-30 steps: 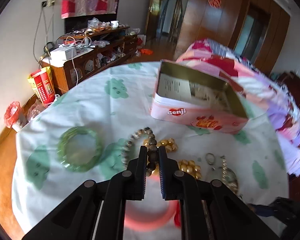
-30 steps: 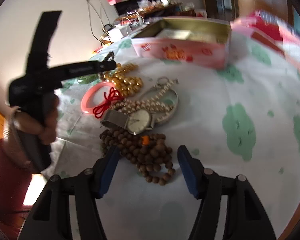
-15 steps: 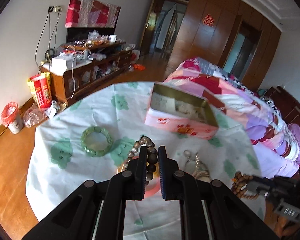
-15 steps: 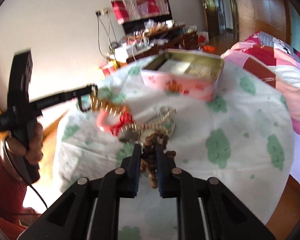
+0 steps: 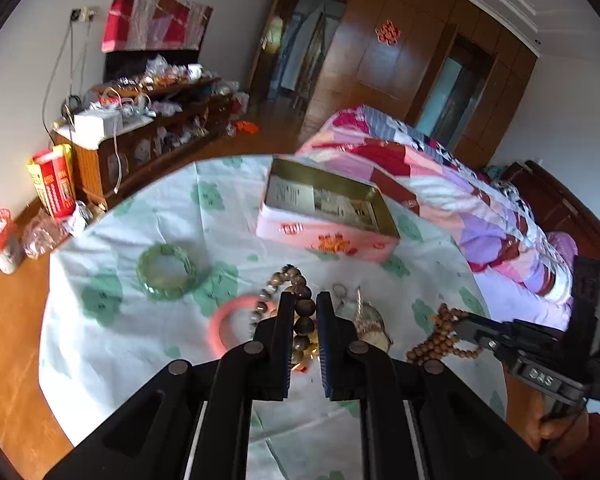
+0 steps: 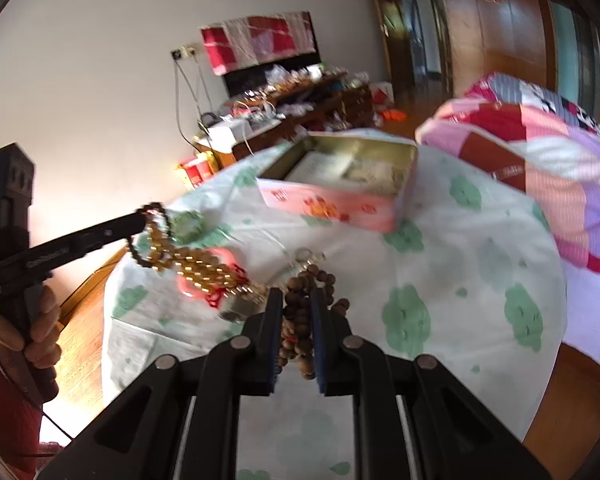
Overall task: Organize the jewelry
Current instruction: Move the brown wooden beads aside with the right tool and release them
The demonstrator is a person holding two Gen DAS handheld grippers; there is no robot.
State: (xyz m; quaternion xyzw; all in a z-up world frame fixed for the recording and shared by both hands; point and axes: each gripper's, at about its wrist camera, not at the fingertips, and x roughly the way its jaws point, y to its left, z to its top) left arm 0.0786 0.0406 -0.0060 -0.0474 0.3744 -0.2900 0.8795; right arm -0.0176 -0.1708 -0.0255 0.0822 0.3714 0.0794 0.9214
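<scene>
Your left gripper (image 5: 303,308) clamps a dark large-bead bracelet (image 5: 303,320). Right gripper (image 6: 293,304) pinches a small brown wooden-bead strand (image 6: 300,320); open pink rectangular tin (image 6: 340,192) at 12 o'clock.

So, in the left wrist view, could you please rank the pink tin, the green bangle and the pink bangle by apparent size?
1. pink tin
2. green bangle and pink bangle: they look alike; the pink one is nearer and partly hidden.
</scene>
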